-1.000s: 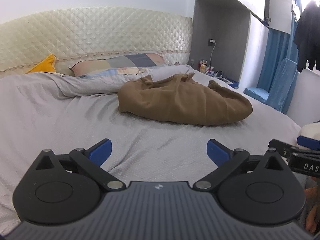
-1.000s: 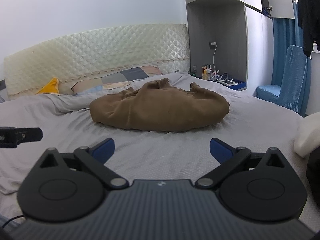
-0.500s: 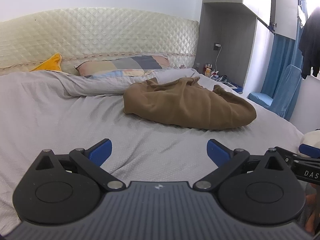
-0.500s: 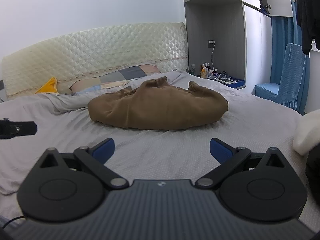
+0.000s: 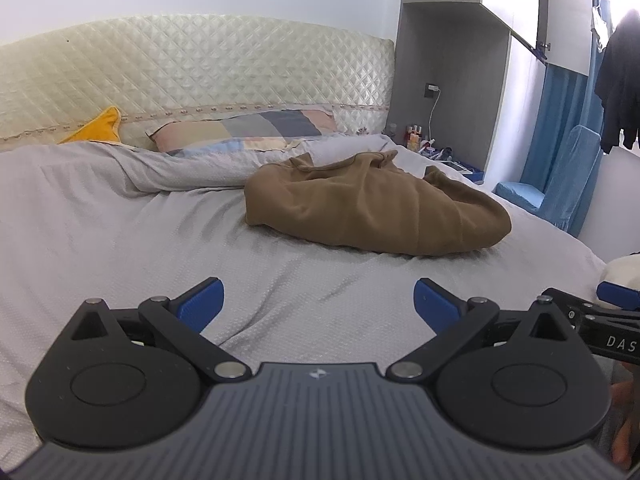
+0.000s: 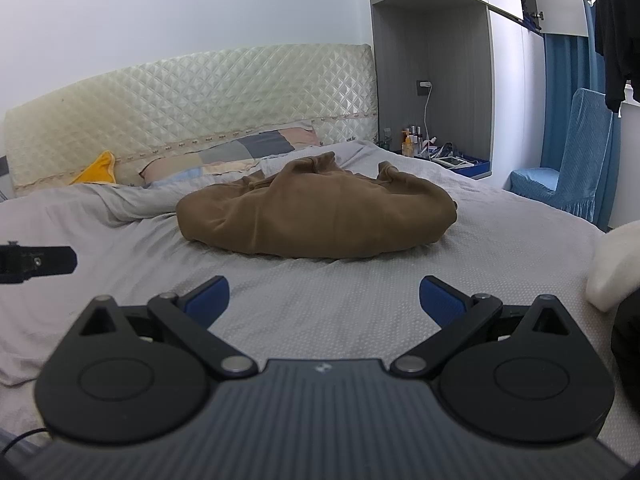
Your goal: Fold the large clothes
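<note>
Here 1 crumpled brown garment [image 5: 376, 210] lies beyond 2 grippers, jaws spread, empty

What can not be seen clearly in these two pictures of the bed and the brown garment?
- Brown garment: bunched in a heap in both views, so its type, sleeves and far side are hidden by its own folds.
- Small bottles beside the bed: too small to read, right wrist view.
- White soft thing: cut off by the right edge.
- Dark clothes hanging at the window: cut off by the edge, backlit, left wrist view.
</note>
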Available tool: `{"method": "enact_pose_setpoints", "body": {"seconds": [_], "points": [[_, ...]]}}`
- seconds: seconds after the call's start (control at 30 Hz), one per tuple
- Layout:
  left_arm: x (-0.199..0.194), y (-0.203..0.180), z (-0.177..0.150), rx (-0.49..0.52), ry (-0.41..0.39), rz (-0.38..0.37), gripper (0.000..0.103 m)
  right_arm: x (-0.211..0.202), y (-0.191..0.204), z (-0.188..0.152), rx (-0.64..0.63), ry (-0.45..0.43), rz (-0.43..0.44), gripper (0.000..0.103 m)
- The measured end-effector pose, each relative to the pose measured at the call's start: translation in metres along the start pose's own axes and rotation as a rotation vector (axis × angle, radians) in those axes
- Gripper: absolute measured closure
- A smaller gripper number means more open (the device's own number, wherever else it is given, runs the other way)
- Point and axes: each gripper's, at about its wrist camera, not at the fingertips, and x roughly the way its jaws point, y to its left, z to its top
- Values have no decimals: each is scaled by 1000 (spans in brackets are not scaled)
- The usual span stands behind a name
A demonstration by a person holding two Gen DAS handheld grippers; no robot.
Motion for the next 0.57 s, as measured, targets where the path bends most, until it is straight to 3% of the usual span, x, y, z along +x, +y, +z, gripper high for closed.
{"method": "enact_pose_setpoints", "body": {"seconds": [0.57], "points": [[-4,-3,1,-5,-7,14,0,-2,2,-2,-2,-4,0,0]]}}
